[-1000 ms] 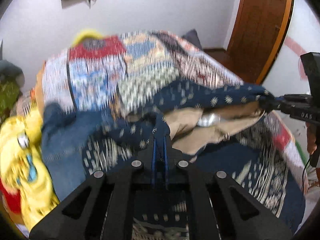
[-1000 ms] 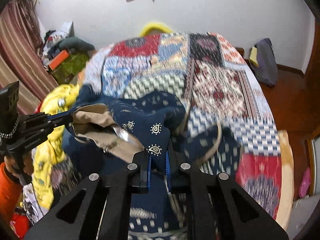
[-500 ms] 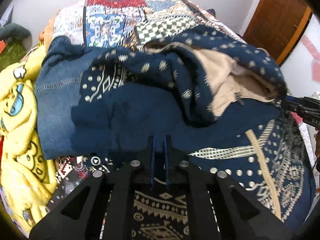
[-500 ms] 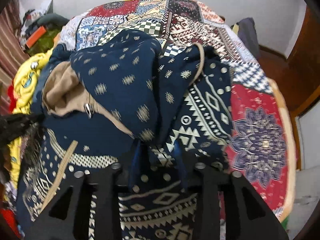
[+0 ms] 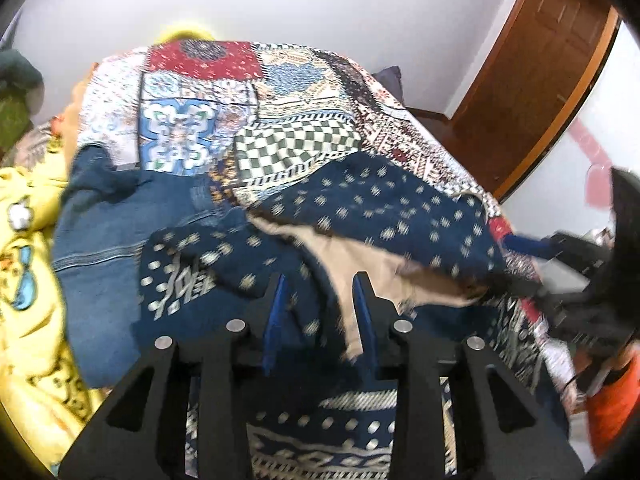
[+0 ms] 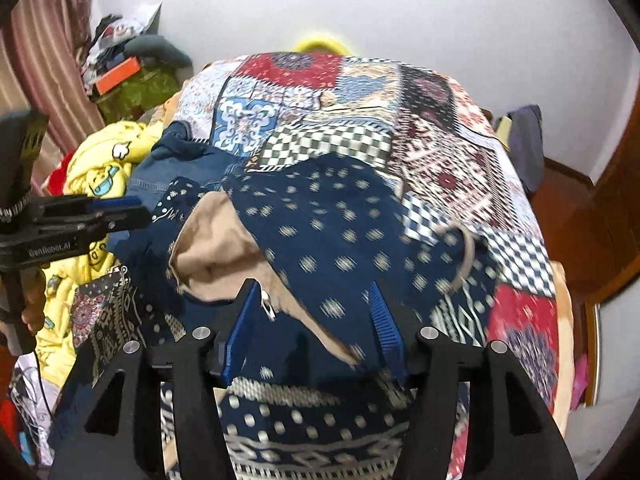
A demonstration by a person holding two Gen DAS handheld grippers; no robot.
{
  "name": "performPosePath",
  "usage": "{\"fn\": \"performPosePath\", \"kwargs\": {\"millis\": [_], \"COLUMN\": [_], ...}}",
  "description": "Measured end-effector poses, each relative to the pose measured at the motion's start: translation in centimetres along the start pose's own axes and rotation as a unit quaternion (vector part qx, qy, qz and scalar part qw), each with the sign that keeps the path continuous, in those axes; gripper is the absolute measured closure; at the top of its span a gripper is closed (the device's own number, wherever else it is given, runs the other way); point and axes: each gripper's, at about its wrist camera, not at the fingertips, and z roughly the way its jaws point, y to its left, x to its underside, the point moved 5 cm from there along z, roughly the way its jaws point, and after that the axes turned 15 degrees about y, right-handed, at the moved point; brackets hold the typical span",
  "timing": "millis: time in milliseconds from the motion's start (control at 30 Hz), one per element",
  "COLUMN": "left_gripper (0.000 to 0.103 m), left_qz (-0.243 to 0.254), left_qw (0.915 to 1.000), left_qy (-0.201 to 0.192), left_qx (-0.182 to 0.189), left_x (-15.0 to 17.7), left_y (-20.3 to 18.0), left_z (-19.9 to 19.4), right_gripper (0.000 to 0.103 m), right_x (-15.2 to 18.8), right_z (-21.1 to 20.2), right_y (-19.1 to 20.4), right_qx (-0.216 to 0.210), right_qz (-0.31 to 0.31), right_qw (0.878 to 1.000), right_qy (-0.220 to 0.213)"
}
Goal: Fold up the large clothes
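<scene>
Garment: the navy patterned jacket [image 6: 328, 216] lies heaped on the bed [image 6: 460, 152], partly folded over itself, its tan lining [image 6: 212, 240] showing at the opening and a zipper pull [image 6: 267, 304] hanging near your right claw.
Neighbours: a blue denim piece [image 5: 108, 240] lies touching it on its left, and yellow printed clothes [image 5: 28, 280] lie beyond that at the bed's edge.
Left claw: your left claw [image 5: 318, 304] has its jaws opening; cloth lies between the blue pads, but they do not look pressed on it.
Right claw: your right claw [image 6: 314, 312] is also opening, jaws clearly apart, with the jacket's edge lying loose between them and nothing gripped.
Weight: you should expect a lined, fairly bulky garment, heavier than a shirt, that sags when lifted by one point.
Stiffness: soft and floppy; it holds no shape, so a fold stays only where you lay it flat.
Slip: the lining looks smoother than the outer cloth, so layers may slide apart if you pinch only one.
Where to hold: take both layers at the hem corners or shoulder seams, one claw each side.
Avoid: the drawstring [image 6: 466, 256] and zipper pull, which would drag the cloth askew.
</scene>
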Motion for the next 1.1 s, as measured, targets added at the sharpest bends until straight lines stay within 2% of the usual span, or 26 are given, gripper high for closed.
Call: {"fn": "performPosePath", "kwargs": {"millis": [133,300,333,367,433,467,500,567,600,700,900,1100], "left_gripper": [0.070,0.070,0.075,0.084,0.091,0.096,0.096,0.097,0.097,0.097,0.097,0.097], "left_qz": [-0.013,-0.042,-0.045,-0.042,-0.040,-0.038,-0.036,-0.030,-0.026,-0.008,0.059,0.089], "left_qw": [0.9993,0.9964,0.9962,0.9966,0.9975,0.9979,0.9984,0.9990,0.9993,0.9996,0.9944,0.9901], "left_qy": [0.024,0.056,0.056,0.056,0.052,0.048,0.042,0.032,0.022,-0.005,-0.070,-0.078], "left_qx": [0.024,0.048,0.049,0.044,0.025,0.022,0.016,-0.002,-0.014,-0.026,-0.053,-0.075], "left_x": [-1.4,-2.8,-2.9,-3.2,-3.6,-3.9,-4.0,-4.1,-4.1,-3.8,-1.1,3.4], "left_y": [0.4,2.0,2.3,2.3,2.5,2.5,2.4,2.3,2.0,0.9,-3.3,-5.3], "left_z": [2.6,6.8,7.3,7.8,8.3,8.3,8.2,7.6,6.8,4.2,-3.5,-6.3], "right_gripper": [0.049,0.049,0.049,0.049,0.050,0.058,0.074,0.090,0.093,0.095,0.095,0.095], "right_x": [-1.2,-2.6,-2.9,-3.0,-3.3,-3.3,-3.4,-3.6,-3.6,-3.4,-0.3,4.4], "right_z": [3.1,6.1,6.5,6.5,6.2,5.9,5.7,5.6,5.2,3.6,-3.5,-8.4], "right_y": [1.1,0.3,0.1,-0.1,-0.3,-0.4,-0.4,-0.6,-0.8,-1.5,-3.3,-4.1], "right_qx": [0.019,0.021,0.019,0.016,0.009,0.005,-0.003,-0.021,-0.023,-0.029,-0.064,-0.065], "right_qz": [-0.024,-0.015,-0.012,-0.009,0.000,0.002,0.001,0.008,0.012,0.028,0.063,0.071], "right_qw": [0.999,0.999,0.999,0.999,1.000,1.000,1.000,1.000,1.000,0.999,0.994,0.992], "right_qy": [0.030,0.045,0.041,0.037,0.017,0.005,0.004,0.009,0.006,-0.010,-0.058,-0.079]}}
